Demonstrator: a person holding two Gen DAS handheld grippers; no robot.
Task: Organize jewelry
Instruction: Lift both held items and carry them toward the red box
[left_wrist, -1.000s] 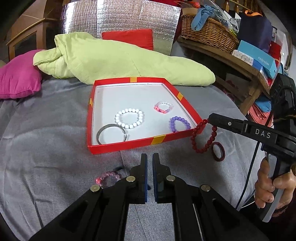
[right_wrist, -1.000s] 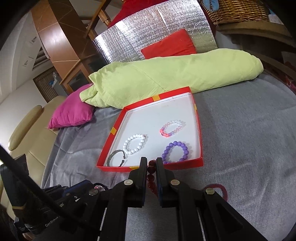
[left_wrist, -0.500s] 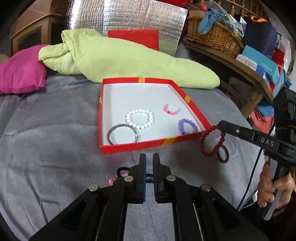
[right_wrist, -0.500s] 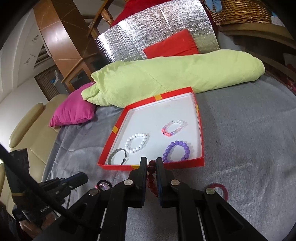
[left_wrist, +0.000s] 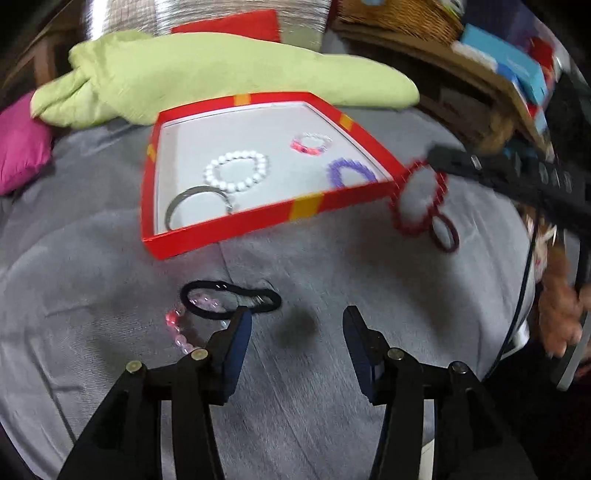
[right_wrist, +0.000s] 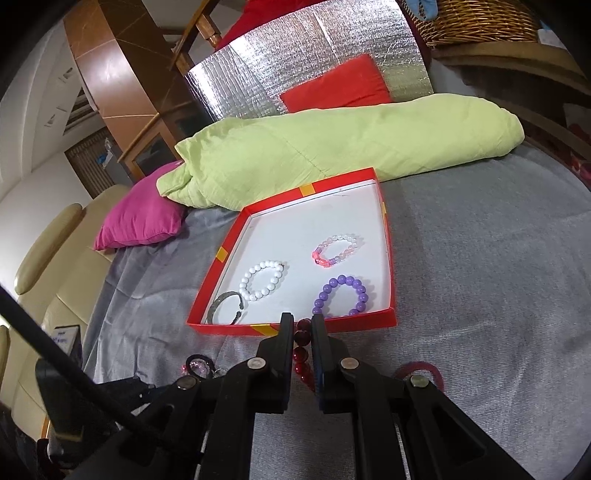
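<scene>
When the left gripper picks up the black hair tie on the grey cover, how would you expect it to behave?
The black hair tie lies in a squashed, uneven loop, so it is probably floppy and light. It overlaps the pink bead bracelet, which might drag along. The open left gripper must pinch a thin band on soft cloth.

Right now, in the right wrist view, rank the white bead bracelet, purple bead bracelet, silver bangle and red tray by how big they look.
1. red tray, far the largest.
2. purple bead bracelet and white bead bracelet: alike in size; the purple one is nearer the camera, so no ranking.
3. silver bangle, smallest, partly cut off by the tray wall.
</scene>
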